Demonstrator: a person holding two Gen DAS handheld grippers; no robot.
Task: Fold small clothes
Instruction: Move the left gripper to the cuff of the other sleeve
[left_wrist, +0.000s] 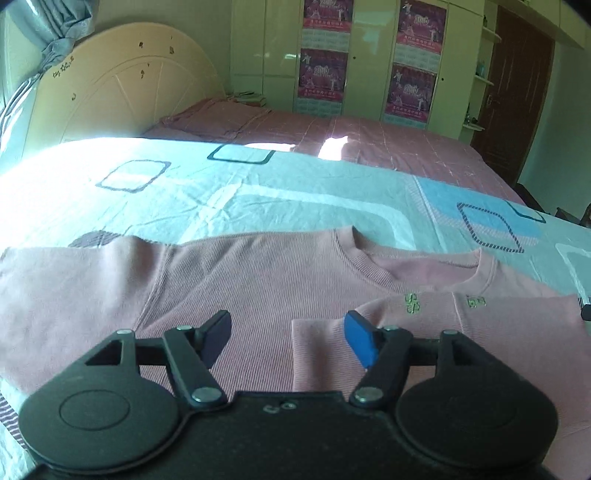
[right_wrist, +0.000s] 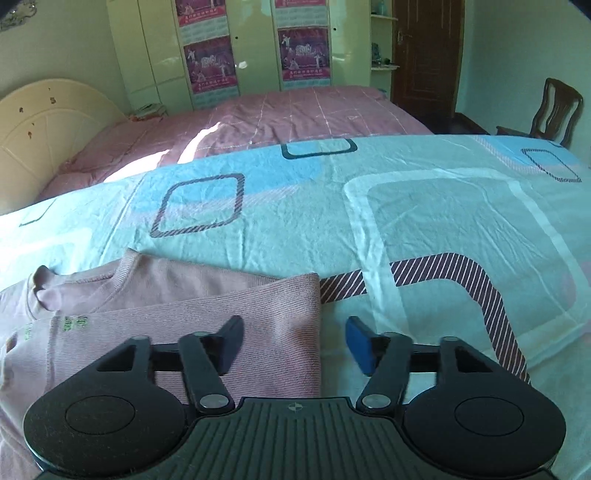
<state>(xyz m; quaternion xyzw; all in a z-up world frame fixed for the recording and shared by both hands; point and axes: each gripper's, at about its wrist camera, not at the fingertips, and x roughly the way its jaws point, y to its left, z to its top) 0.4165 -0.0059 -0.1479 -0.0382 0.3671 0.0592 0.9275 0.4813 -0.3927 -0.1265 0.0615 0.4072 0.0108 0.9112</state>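
- A small pink ribbed-knit top (left_wrist: 236, 280) with a round neckline lies flat on a pale turquoise bedsheet (left_wrist: 295, 192) printed with rounded squares, white bands and dark hatched outlines.
- In the left wrist view the top's sleeve on the left of the picture lies spread out flat, while the sleeve on the right (left_wrist: 461, 332) is folded in over the chest, partly covering some green embroidered lettering (left_wrist: 413, 303) (too small to read).
- The left gripper (left_wrist: 288, 341) hangs over the middle of the top with its jaws standing well apart; nothing is between them, and one pad is dark, the other blue.
- In the right wrist view the folded edge of the top (right_wrist: 314, 325) runs straight down the picture, with bare sheet to its right.
- The right gripper (right_wrist: 293, 345) straddles that edge, its dark finger (right_wrist: 231, 343) over the pink cloth and its blue finger (right_wrist: 360, 345) over the sheet; its jaws are wide and grip nothing.
- Behind the sheet lies a dusty-pink bed cover (right_wrist: 280, 114) with thin pale lines, a cream arched headboard (left_wrist: 122, 85), and pale green wardrobe doors (right_wrist: 155, 48) bearing magenta posters (left_wrist: 323, 74).
- A dark brown door (right_wrist: 424, 51) and a dark wooden chair (right_wrist: 550, 110) stand on the right.
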